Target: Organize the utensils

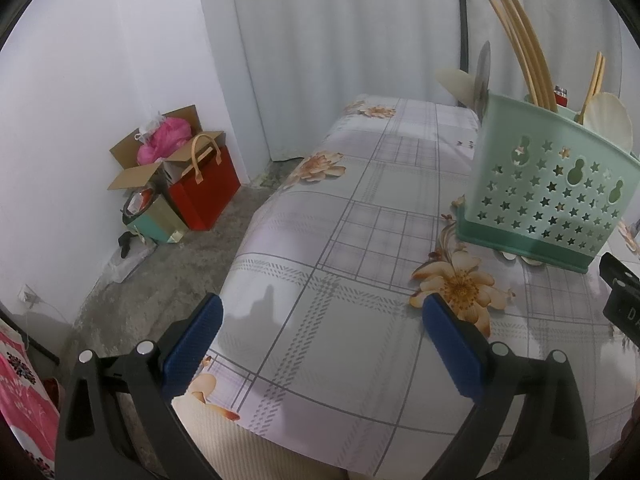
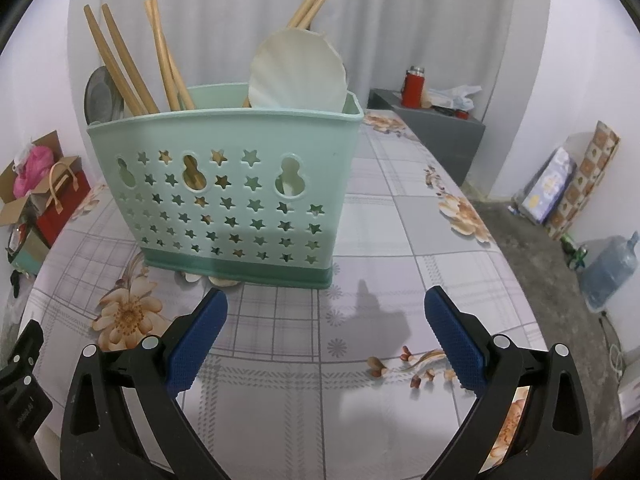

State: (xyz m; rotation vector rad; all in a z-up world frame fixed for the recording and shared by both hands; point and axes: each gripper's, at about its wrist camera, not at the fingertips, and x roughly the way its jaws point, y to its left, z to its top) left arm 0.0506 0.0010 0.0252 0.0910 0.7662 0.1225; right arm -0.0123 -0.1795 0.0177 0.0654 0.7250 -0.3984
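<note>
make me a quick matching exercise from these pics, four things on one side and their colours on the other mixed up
Things:
1. basket
2. chopsticks
3. flask
4. gripper pads

Colours:
A. blue
B. red
C. mint green
D. tan

Pairs: 1-C, 2-D, 3-B, 4-A
</note>
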